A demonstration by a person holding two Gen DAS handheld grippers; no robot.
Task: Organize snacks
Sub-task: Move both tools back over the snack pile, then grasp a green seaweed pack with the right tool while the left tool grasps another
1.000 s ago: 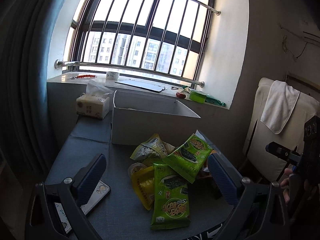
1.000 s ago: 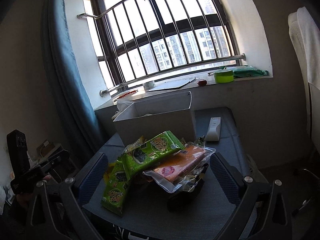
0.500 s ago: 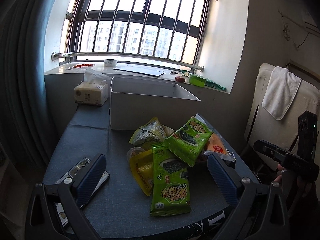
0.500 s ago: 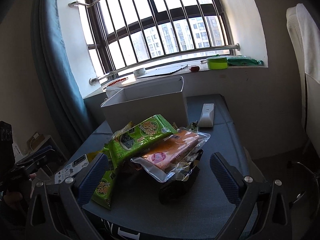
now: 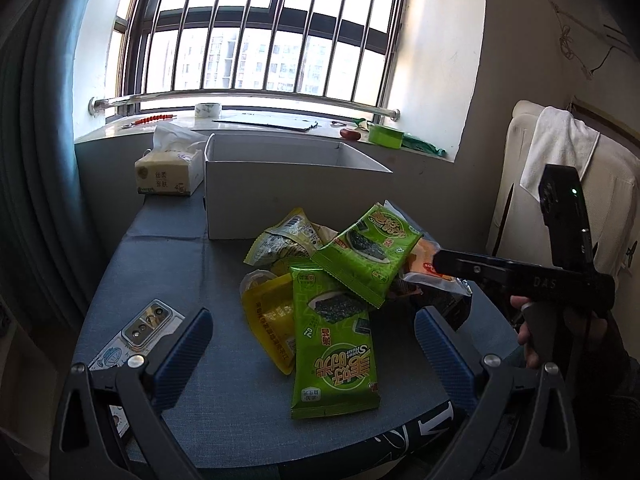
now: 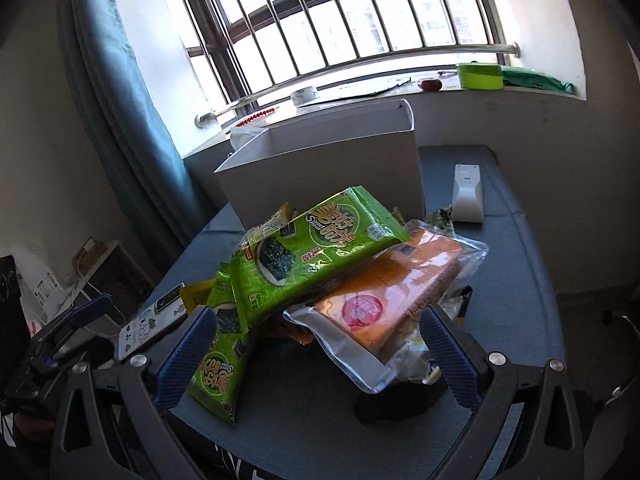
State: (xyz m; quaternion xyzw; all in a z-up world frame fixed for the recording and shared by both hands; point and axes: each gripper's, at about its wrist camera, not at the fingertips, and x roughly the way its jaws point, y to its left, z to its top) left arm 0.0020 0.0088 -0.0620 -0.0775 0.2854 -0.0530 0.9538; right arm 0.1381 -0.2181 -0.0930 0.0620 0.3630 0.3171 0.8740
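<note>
While we hold both tools over the near edge of the table [image 5: 168, 272], the left gripper [image 5: 314, 354] stands wide open with nothing between its blue pads, and the right gripper [image 6: 316, 354] is spread just as wide, also empty. In the left wrist view we see the right tool from the side, reaching in over the table's right edge, its black nose close to the orange packet [image 5: 430, 266].

The snacks lie heaped in the middle of the table. A long green seaweed packet [image 5: 334, 340] lies flat, nearest the near edge, overlapping a yellow packet [image 5: 270, 320] on its left. A second green seaweed packet [image 6: 316, 252] sits tilted on top of the heap, leaning partly on the orange packet. A pale green and yellow bag [image 5: 286, 242] sits at the far side of the heap, just in front of the white box [image 5: 280, 200].

That box stands open at the far edge, below the window sill. Beside it, toward the far left corner, is a tissue pack [image 5: 170, 174]. A phone [image 5: 140, 334] lies near the near left corner, and a white remote [image 6: 467, 194] rests toward the right edge.
</note>
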